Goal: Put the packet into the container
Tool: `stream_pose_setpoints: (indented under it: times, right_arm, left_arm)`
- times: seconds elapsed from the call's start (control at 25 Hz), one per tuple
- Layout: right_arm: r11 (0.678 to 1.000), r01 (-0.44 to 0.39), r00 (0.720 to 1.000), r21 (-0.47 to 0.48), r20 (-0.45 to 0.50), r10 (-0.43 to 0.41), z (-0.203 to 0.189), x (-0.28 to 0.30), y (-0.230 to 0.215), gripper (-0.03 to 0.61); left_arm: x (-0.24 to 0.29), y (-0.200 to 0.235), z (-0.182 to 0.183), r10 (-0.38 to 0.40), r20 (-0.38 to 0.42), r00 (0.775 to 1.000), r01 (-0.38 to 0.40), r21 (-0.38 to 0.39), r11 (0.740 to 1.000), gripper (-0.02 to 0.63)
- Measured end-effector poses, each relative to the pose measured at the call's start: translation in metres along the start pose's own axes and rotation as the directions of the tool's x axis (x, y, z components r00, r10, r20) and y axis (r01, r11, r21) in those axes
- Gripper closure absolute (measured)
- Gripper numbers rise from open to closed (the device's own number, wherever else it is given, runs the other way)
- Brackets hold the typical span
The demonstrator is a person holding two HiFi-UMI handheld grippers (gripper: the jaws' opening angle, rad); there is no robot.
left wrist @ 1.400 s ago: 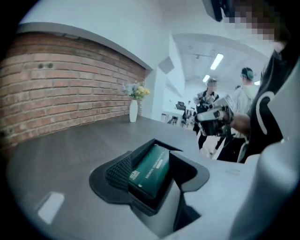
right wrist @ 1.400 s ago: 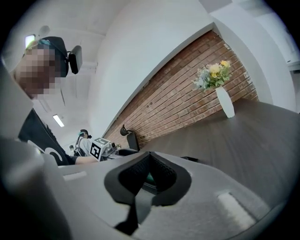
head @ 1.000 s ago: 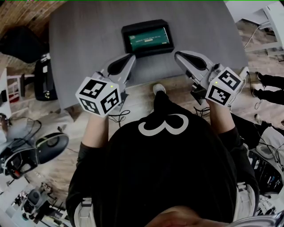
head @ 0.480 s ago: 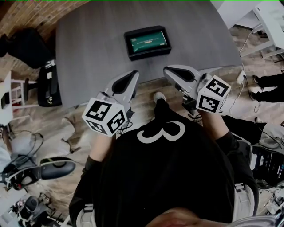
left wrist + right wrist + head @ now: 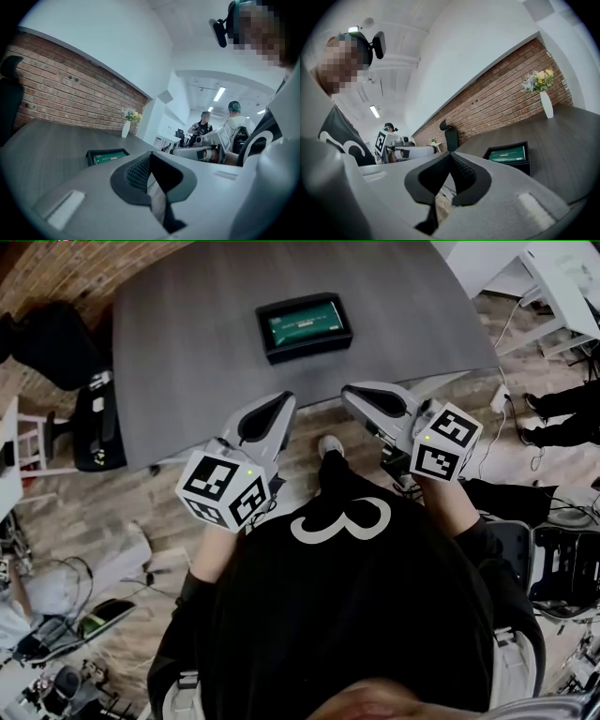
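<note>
The packet (image 5: 304, 322) lies flat inside the container (image 5: 265, 336), in the upper middle of the head view. Its long axis runs left to right across the frame, with the right end tipped slightly toward the top. It fills most of the container's floor. The packet is a dark green rectangle with a pale band of print across its face that is too small for me to read. The container is a shallow black tray with raised walls, resting on the grey surface (image 5: 187, 343) well away from both my claws.

My left claw (image 5: 280, 401) sits at centre frame, its tip over the near edge of the surface and pointing up toward the container. Its jaws are clenched together, with nothing between them. My right claw (image 5: 352, 393) is just beside it, angled inward to the upper left. Its ribbed pads meet at the tip as well, and it is empty. Neither claw touches the packet or the container.
</note>
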State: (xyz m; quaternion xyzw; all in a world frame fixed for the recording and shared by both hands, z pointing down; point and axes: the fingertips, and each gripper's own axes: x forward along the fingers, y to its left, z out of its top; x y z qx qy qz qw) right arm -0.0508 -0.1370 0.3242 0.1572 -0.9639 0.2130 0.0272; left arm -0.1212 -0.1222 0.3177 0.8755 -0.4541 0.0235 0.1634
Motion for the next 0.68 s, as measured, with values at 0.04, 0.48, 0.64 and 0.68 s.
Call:
stream_pose_setpoints:
  times: [0.04, 0.48, 0.64, 0.68]
  right_arm:
    - [1.0, 0.005, 1.0, -0.001, -0.001, -0.005, -0.001, -0.001, 0.001, 0.578]
    - [0.999, 0.043, 0.999, -0.013, 0.005, -0.043, 0.007, -0.015, 0.013, 0.578]
    - [1.0, 0.03, 0.999, 0.01, 0.016, -0.03, 0.007, -0.017, 0.022, 0.578]
    - [1.0, 0.027, 0.999, 0.015, 0.018, -0.028, 0.007, -0.017, 0.024, 0.578]
  left_arm:
    - [0.001, -0.001, -0.001, -0.004, -0.001, 1.0, 0.004, 0.004, 1.0, 0.601]
    - [-0.003, -0.018, 0.007, -0.047, 0.014, 0.999, 0.047, 0.02, 0.999, 0.601]
    - [-0.01, -0.023, 0.009, -0.057, 0.023, 0.998, 0.057, 0.028, 0.998, 0.601]
    - [-0.012, -0.024, 0.009, -0.06, 0.025, 0.998, 0.06, 0.03, 0.998, 0.601]
